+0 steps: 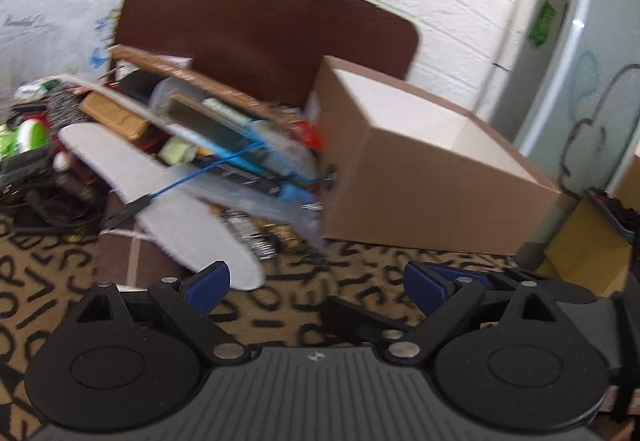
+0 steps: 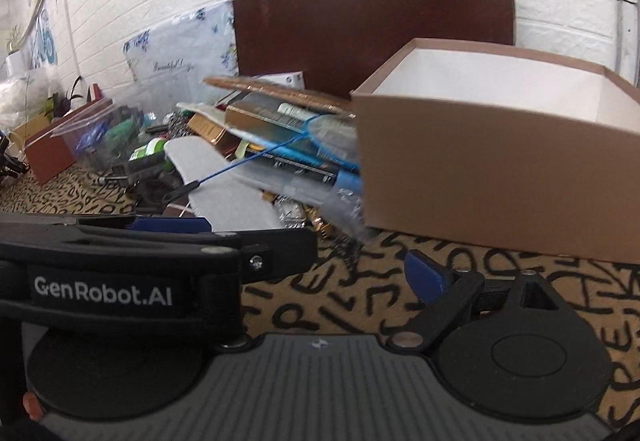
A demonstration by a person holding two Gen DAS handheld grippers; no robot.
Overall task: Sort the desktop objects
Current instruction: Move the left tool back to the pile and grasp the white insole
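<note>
Plainly brown cardboard box [image 2: 500,169], white inside.

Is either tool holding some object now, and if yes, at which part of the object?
Nothing is held. The left tool and the right tool are both open, with only the patterned tablecloth showing between their pads, short of the cardboard box.

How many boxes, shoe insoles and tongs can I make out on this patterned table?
Open brown cardboard box: 1
Small reddish-brown box at the far left: 1
Grey insole: 1
Tongs: 2, left tongs and right tongs, both open and empty
Total: 5
The heap beside the big box is too blurred to count piece by piece.
</note>
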